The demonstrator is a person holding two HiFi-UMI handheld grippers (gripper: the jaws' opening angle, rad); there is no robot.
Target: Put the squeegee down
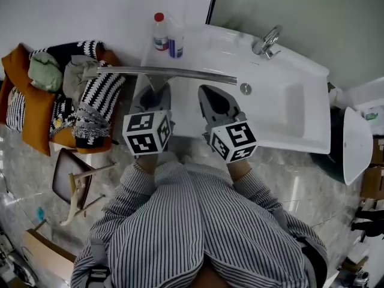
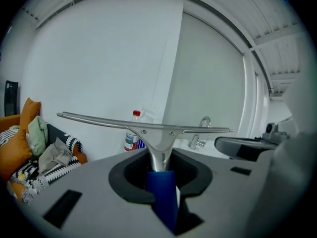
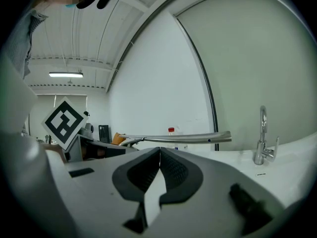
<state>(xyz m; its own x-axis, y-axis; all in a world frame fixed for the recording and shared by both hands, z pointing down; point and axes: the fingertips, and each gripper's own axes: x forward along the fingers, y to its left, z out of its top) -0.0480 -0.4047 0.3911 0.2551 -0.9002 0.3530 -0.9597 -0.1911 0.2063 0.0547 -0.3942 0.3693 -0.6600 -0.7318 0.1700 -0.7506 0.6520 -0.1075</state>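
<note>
The person, in a striped shirt (image 1: 180,221), holds both grippers side by side in front of a white washbasin (image 1: 288,107).

The left gripper (image 1: 155,95) has its jaws partly closed on the blue handle (image 2: 162,192) of the squeegee (image 1: 168,72). The handle stands between the two jaws, and the metal neck goes up out of them to the long metal blade (image 2: 148,125). The blade lies level and crosswise, in front of both grippers. In the head view its left end is over the pile of clothes (image 1: 78,83) and its right end is over the basin, near the drain (image 1: 245,89). The squeegee is held up in the air; it does not rest on the basin.

The right gripper (image 1: 215,101) is just beside the left one, and its jaws are pressed together with nothing between them. In the right gripper view the blade passes across above the jaw tips, apart from them.

Behind the blade, at the back left corner of the basin, stand a bottle with a red cap (image 1: 160,32) and a second bottle (image 1: 175,44), close together. The faucet (image 1: 267,41) is at the back of the basin. The clothes lie on an orange seat (image 1: 33,113) at the left.
</note>
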